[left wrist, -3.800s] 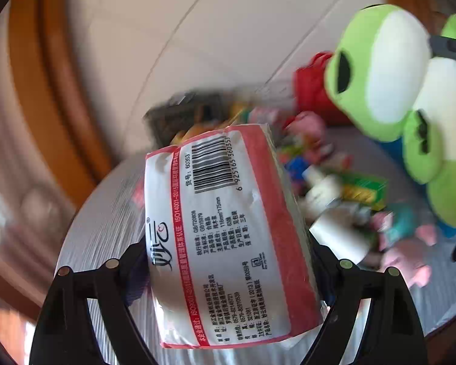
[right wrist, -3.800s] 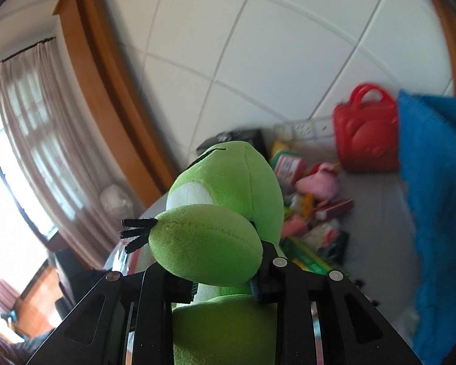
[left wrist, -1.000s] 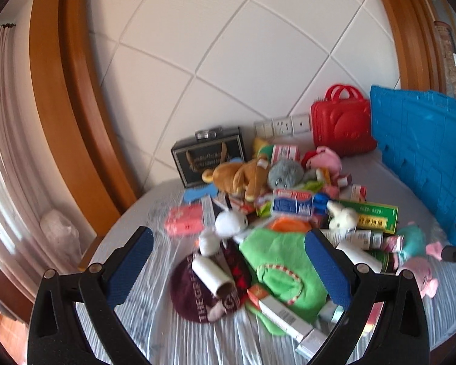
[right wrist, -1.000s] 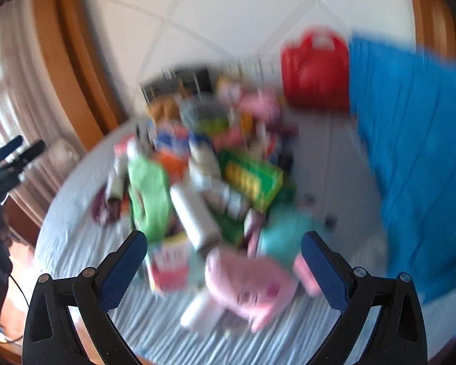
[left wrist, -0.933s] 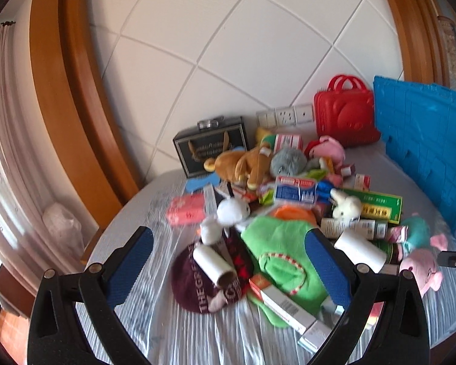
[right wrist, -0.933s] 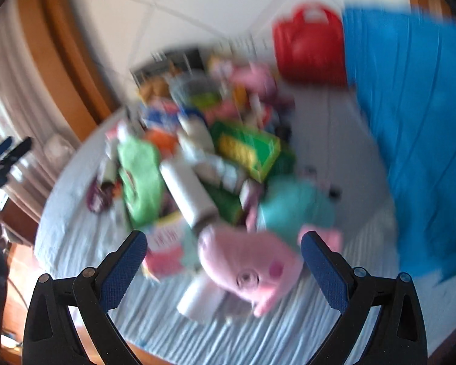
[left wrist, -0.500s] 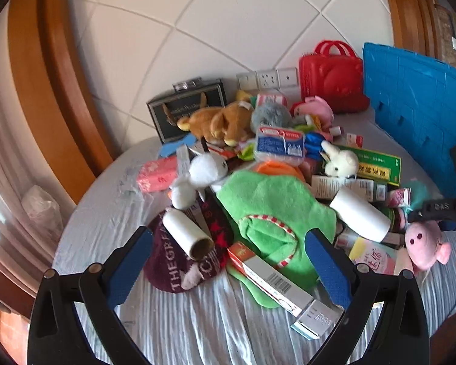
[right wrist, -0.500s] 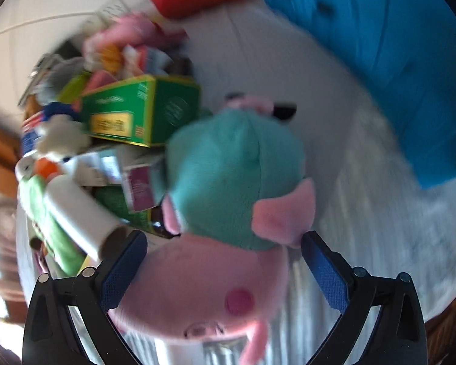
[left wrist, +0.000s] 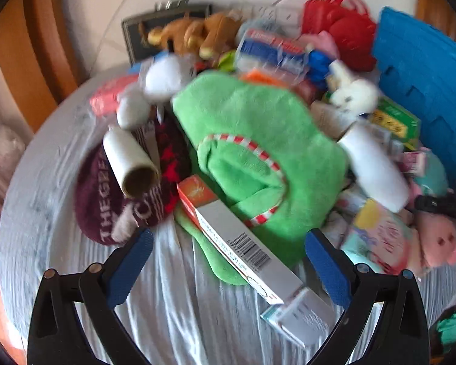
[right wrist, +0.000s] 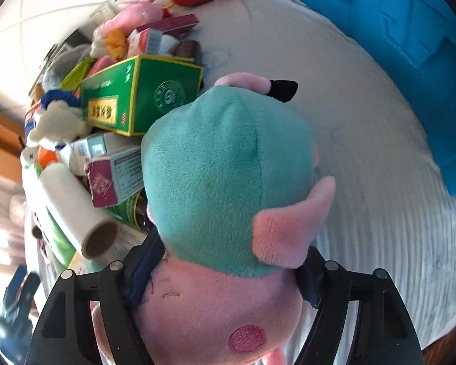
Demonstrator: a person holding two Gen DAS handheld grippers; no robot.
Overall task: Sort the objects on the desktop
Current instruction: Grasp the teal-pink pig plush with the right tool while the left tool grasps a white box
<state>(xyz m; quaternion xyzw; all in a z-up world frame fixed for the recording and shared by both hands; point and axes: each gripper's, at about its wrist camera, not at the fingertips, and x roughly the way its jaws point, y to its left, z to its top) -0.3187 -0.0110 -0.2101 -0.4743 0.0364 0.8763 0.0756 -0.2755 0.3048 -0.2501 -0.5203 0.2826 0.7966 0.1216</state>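
Step in hand: pick-up of the pig plush (right wrist: 225, 200), which lies just right of the green carton (right wrist: 136, 91) on the table. R gripper (right wrist: 228, 273) is closing, the plush between its jaws, pads at its neck. L gripper (left wrist: 228, 261) is spread, empty, above the orange-ended box (left wrist: 228, 231). Next: finish the squeeze, then lift clear. Vs. 1 s ago: both grippers are lower and nearer the pile; R jaws narrower.
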